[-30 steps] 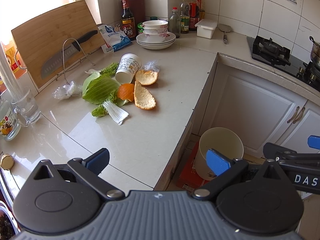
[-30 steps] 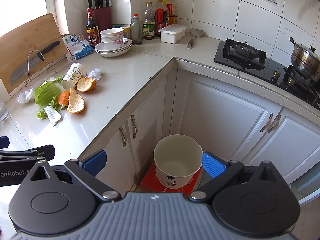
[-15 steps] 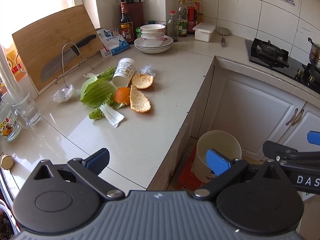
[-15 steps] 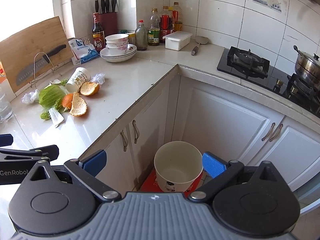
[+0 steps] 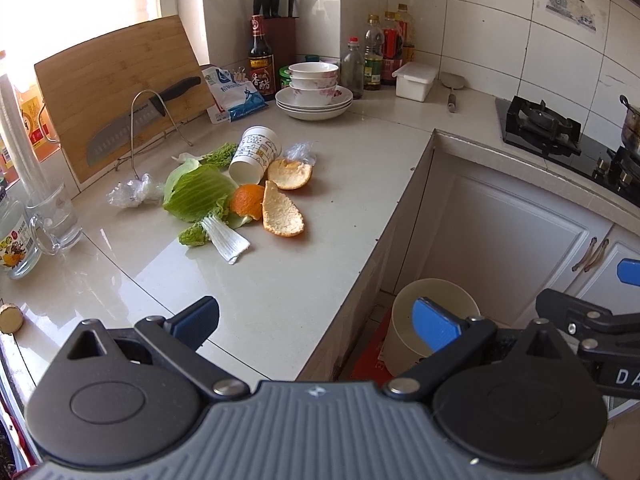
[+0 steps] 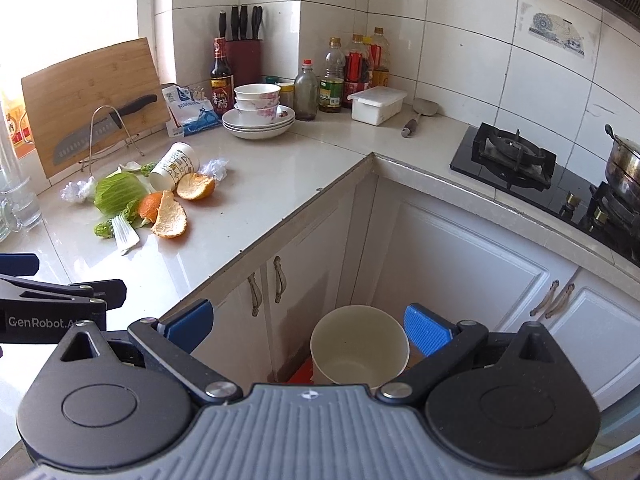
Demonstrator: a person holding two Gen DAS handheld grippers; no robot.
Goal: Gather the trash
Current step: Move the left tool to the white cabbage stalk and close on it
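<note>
Left wrist view looks across the glossy pale stone table (image 5: pixel 280 280), where the trash lies in one loose heap near the middle, well apart from both pairs of tongs, while the round cream plastic bin (image 5: pixel 424 320) stands on the floor below the table's edge, empty as far as the right wrist view shows (image 6: pixel 356 344). Largest in the heap is the pale green cabbage leaf (image 5: pixel 198 192): light, limp and likely damp, so it should be pinched at its thick rib or at a bunched fold, since a flat edge would probably slip or tear. Next is the white printed paper cup (image 5: pixel 256 154), lying on its side with its mouth toward the camera; it is light and crushable, and one finger inside the rim with one outside looks the surest hold. The two curved orange peel shells (image 5: pixel 282 212), one beside the cup and one nearer, are stiff but thin, best taken across a raised edge. The white ribbed cabbage stalk piece (image 5: pixel 226 236) is firmer and narrow, easy to grip across its width. The crumpled clear plastic wraps (image 5: pixel 130 194), one left of the leaf and one behind the cup, weigh almost nothing and may cling or spring out. The left tongs (image 5: pixel 316 320) and the right tongs (image 6: pixel 308 326) both stand spread wide with nothing between their blue pads.
</note>
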